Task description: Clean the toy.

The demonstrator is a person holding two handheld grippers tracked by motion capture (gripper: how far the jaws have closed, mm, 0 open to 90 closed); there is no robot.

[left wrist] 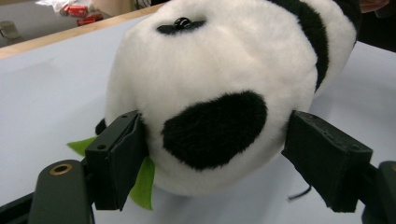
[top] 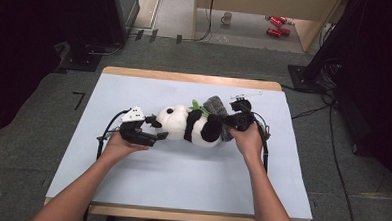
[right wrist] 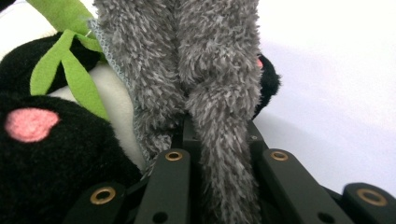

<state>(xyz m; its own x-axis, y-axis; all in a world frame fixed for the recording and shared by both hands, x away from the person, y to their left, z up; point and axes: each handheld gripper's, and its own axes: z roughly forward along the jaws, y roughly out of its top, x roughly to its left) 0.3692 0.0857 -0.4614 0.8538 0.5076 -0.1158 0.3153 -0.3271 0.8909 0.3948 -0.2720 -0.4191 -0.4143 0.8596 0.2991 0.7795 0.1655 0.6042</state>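
A black-and-white panda plush (top: pixel 188 124) lies on the pale blue table cover (top: pixel 146 173), head to the left. My left gripper (top: pixel 155 130) holds its head: in the left gripper view the jaws stand wide on either side of the head (left wrist: pixel 215 70), and both pads (left wrist: pixel 119 154) press into the fur. A grey fuzzy cloth (top: pixel 215 106) lies by the panda's legs. My right gripper (top: pixel 232 121) is shut on a fold of that cloth (right wrist: pixel 219 93), which hides its tips. Green felt leaves (right wrist: pixel 70 60) lie on the panda's body.
The table's wooden far edge (top: pixel 185 77) borders a grey carpet. On the floor beyond sit a mug (top: pixel 227 18) and red cans (top: pixel 277 25). Black equipment stands (top: pixel 92 31) flank the table, and cables (top: pixel 333 121) run along the right.
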